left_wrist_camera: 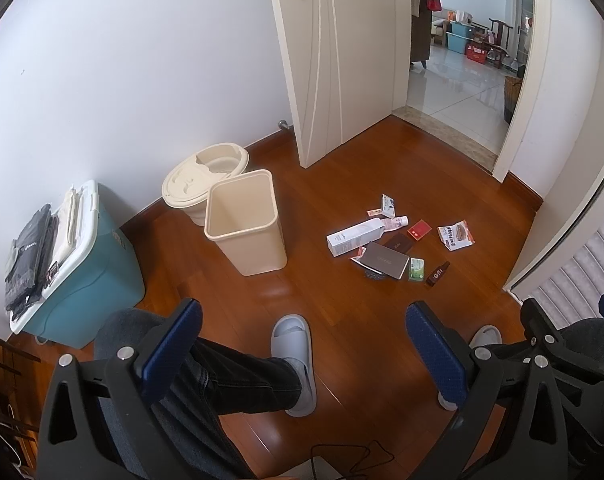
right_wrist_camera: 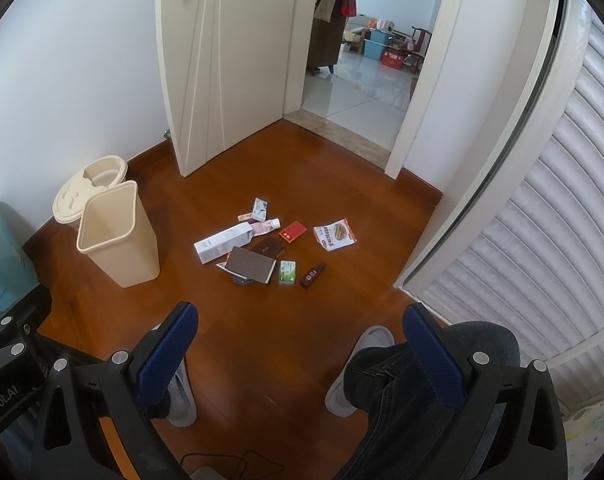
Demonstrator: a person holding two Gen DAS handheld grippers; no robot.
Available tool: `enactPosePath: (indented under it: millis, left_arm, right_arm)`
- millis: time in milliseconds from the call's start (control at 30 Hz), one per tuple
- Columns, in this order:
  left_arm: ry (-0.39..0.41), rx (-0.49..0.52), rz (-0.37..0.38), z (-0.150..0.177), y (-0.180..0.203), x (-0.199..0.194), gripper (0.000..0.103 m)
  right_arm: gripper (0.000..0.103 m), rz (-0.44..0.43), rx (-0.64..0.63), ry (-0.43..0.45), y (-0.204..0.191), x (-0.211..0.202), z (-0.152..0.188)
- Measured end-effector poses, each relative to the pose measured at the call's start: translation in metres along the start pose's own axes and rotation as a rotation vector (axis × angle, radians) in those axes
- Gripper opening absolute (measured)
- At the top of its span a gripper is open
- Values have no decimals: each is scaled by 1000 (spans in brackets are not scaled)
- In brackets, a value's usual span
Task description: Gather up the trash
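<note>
Gaping wide, both hand-held grippers (left_wrist_camera: 304, 318) (right_wrist_camera: 300, 316), glossy wood floor (left_wrist_camera: 342, 168), flat cardboard trash (left_wrist_camera: 386, 260), tapered beige bin (left_wrist_camera: 246, 226)

A small room with a wooden floor and an open door

We see a reddish wood floor (left_wrist_camera: 342, 168) under daylight, plain white walls (left_wrist_camera: 142, 60), and a white door (left_wrist_camera: 342, 60) swung open onto a tiled room (left_wrist_camera: 458, 92) beyond. A teal storage box (left_wrist_camera: 98, 280) stands against the left wall; a ribbed white sliding door (right_wrist_camera: 542, 220) fills the right side.
</note>
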State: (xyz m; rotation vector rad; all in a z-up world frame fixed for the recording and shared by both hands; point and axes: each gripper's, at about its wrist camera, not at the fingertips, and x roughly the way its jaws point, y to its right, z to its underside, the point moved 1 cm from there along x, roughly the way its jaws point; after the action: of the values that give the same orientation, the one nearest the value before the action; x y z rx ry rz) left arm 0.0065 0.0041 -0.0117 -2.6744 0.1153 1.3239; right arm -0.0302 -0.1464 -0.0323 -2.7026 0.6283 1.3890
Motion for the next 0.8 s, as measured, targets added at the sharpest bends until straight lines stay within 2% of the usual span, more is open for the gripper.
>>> enactPosePath:
  millis: [800]
  left_arm:
    - [7, 1, -6, -2, -3, 0, 103]
  right_arm:
    - [103, -1, -1, -2, 1, 2, -3]
